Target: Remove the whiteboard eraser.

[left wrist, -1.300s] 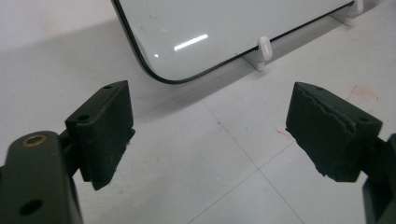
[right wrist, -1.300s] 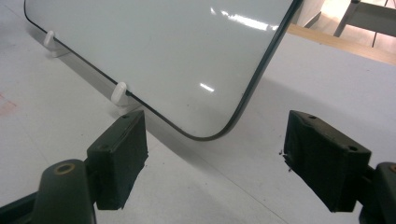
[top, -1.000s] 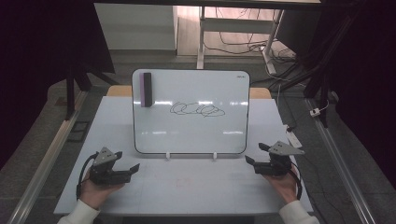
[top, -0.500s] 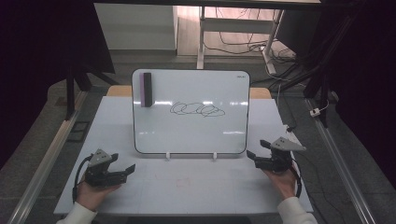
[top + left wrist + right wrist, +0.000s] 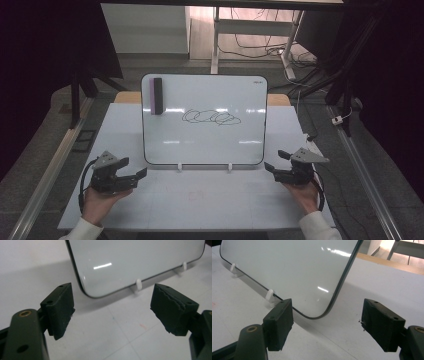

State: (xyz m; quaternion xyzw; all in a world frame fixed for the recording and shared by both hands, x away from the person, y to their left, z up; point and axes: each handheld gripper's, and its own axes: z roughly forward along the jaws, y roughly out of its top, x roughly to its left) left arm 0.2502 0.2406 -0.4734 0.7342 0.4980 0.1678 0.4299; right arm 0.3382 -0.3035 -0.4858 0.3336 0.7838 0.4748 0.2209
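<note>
Standing at the near edge of the desk [image 5: 200, 210], the person holds a gripper in each hand, low and just in front of the whiteboard [image 5: 205, 145]. The left gripper [image 5: 134, 176] points toward the board's lower left corner, its jaws wide with nothing but bare desk between them; they have just been closing a little. The right gripper [image 5: 274, 164] faces the lower right corner, jaws also standing apart and empty, and they too have just been closing slightly. Both look poised, one per corner, as if to steady or take hold of the board from either side.

Farther back, the whiteboard stands propped at a lean on two small white feet [image 5: 180, 167], which keeps its face tilted up toward the person. A looping black scribble [image 5: 211, 117] sits across its middle. Up at the top left, an eraser [image 5: 157, 96] clings to the board, probably magnetic, parked clear of the writing and well apart from both grippers.
</note>
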